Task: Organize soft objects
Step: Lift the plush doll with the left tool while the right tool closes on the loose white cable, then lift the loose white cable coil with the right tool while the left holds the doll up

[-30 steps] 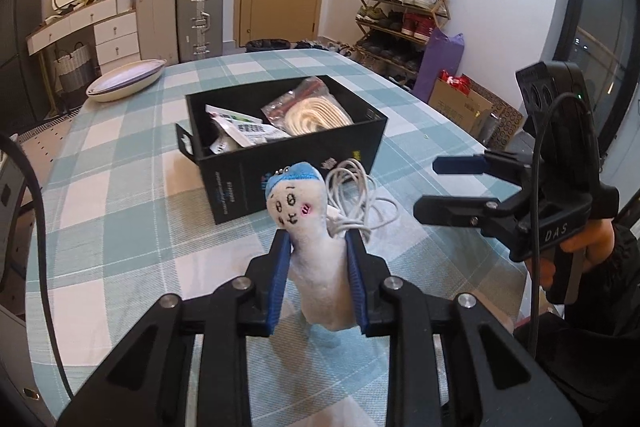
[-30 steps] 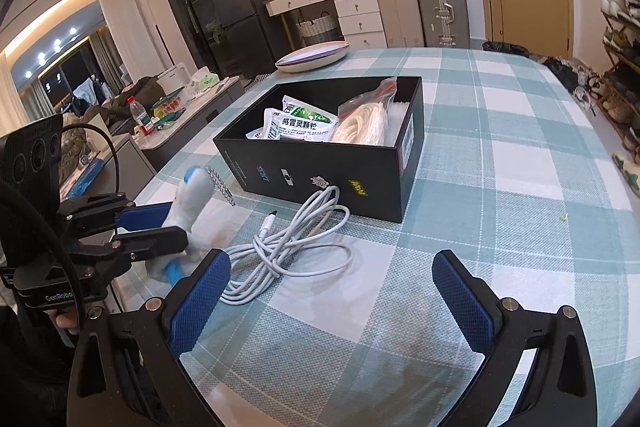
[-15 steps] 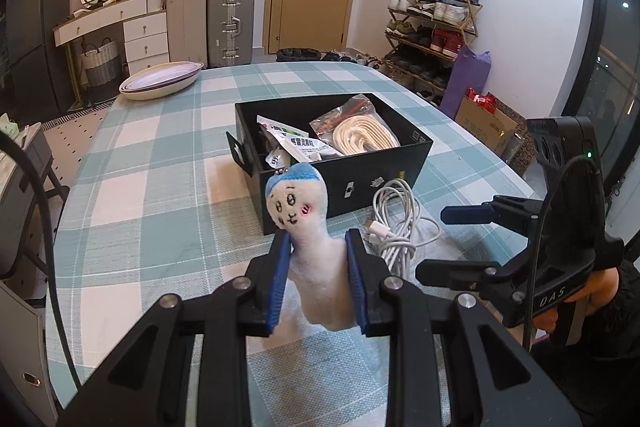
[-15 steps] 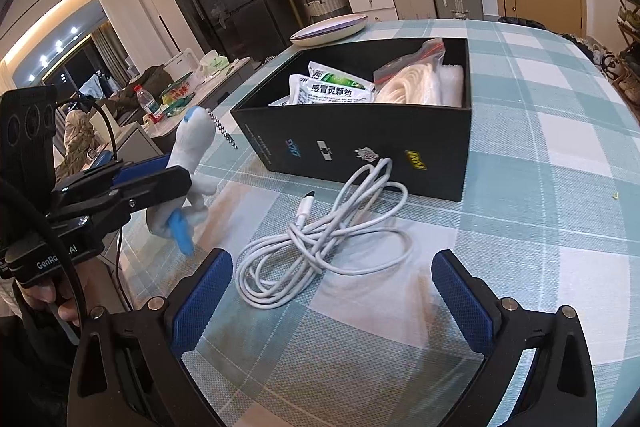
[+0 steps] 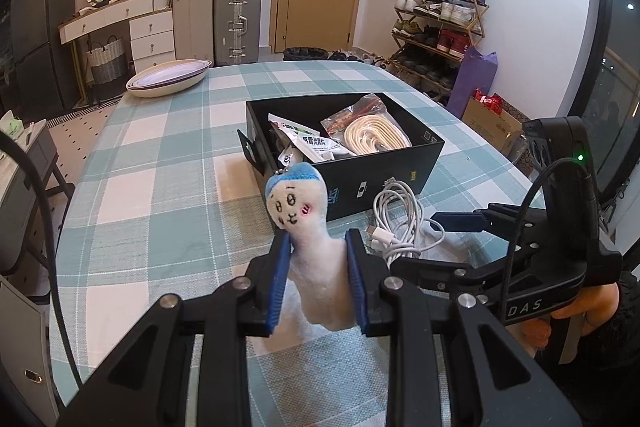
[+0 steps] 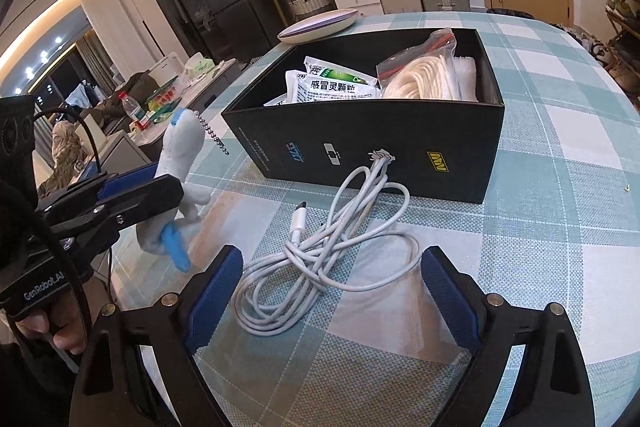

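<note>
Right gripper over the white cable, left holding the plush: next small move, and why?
Probably lower the right gripper and close on the white cable: its jaws, just closing, straddle the loose coil beside the black box. Left gripper already clamps the plush toy.

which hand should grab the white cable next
Right. Its open tongs, jaws just closing, straddle the white charging cable on the tablecloth; the left tongs are shut on the plush toy.

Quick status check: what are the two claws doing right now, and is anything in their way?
Left gripper shut on plush doll. Right gripper open, jaws just been closing, astride white charging cable on table, pads not touching. Black box behind it; path clear.
</note>
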`<state>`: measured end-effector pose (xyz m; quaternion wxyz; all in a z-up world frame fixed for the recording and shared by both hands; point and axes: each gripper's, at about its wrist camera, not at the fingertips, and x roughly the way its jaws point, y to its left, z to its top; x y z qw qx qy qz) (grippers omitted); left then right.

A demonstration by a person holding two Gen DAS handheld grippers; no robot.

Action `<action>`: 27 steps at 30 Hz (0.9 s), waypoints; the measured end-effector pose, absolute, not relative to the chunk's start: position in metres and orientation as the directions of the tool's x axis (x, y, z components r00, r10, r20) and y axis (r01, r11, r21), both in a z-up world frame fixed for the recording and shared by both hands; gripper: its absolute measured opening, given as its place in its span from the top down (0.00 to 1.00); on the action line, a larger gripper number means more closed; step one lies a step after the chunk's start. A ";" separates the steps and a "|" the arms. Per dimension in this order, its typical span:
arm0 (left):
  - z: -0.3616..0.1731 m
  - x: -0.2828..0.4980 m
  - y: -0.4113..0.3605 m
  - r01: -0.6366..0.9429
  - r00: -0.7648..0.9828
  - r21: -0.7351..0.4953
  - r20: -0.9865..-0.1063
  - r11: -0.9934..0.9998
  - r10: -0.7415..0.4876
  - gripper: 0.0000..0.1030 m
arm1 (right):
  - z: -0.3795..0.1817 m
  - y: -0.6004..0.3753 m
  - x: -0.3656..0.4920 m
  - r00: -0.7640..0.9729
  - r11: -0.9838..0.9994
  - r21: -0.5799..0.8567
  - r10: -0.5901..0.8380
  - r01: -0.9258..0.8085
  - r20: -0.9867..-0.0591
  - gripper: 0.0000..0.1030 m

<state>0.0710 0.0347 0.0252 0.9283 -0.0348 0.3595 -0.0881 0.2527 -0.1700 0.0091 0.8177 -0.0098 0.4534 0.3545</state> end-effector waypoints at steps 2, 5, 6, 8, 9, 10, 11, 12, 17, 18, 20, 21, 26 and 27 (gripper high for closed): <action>0.025 0.070 0.035 0.135 0.727 -0.129 -0.661 0.982 -0.186 0.75 | 0.008 -0.167 0.253 0.341 0.748 0.303 0.572 -0.590 -0.746 0.10; 0.026 0.071 0.038 0.129 0.728 -0.132 -0.661 0.983 -0.184 0.75 | 0.003 -0.166 0.255 0.339 0.754 0.301 0.563 -0.584 -0.754 0.14; 0.026 0.071 0.038 0.128 0.728 -0.133 -0.660 0.983 -0.184 0.75 | 0.003 -0.166 0.256 0.342 0.755 0.299 0.562 -0.583 -0.753 0.15; 0.025 0.071 0.039 0.127 0.728 -0.132 -0.660 0.983 -0.183 0.75 | 0.003 -0.165 0.255 0.336 0.746 0.306 0.573 -0.592 -0.748 0.21; 0.025 0.071 0.039 0.128 0.728 -0.132 -0.661 0.983 -0.184 0.75 | 0.003 -0.164 0.255 0.328 0.739 0.316 0.582 -0.596 -0.744 0.27; 0.025 0.071 0.039 0.128 0.728 -0.133 -0.660 0.983 -0.184 0.75 | 0.003 -0.164 0.255 0.318 0.729 0.331 0.596 -0.599 -0.737 0.30; 0.025 0.071 0.039 0.128 0.728 -0.133 -0.660 0.983 -0.184 0.75 | 0.002 -0.163 0.255 0.301 0.717 0.350 0.611 -0.603 -0.732 0.36; 0.025 0.071 0.039 0.128 0.728 -0.132 -0.660 0.983 -0.184 0.75 | 0.002 -0.163 0.255 0.288 0.707 0.363 0.621 -0.606 -0.729 0.42; 0.025 0.071 0.039 0.127 0.728 -0.133 -0.660 0.983 -0.184 0.75 | 0.002 -0.160 0.253 0.254 0.669 0.400 0.661 -0.627 -0.706 0.58; 0.025 0.071 0.039 0.127 0.728 -0.133 -0.660 0.983 -0.183 0.75 | 0.002 -0.160 0.253 0.258 0.667 0.397 0.662 -0.630 -0.704 0.60; 0.026 0.071 0.039 0.128 0.728 -0.133 -0.660 0.983 -0.184 0.75 | 0.002 -0.160 0.252 0.253 0.658 0.406 0.672 -0.634 -0.696 0.64; 0.025 0.071 0.039 0.127 0.729 -0.132 -0.660 0.983 -0.183 0.75 | 0.002 -0.161 0.252 0.256 0.658 0.405 0.674 -0.634 -0.694 0.65; 0.025 0.071 0.041 0.125 0.729 -0.134 -0.659 0.983 -0.183 0.75 | 0.009 -0.162 0.248 0.283 0.649 0.384 0.684 -0.657 -0.673 0.75; 0.025 0.071 0.041 0.125 0.730 -0.133 -0.659 0.983 -0.182 0.75 | 0.010 -0.163 0.248 0.289 0.649 0.380 0.685 -0.660 -0.669 0.75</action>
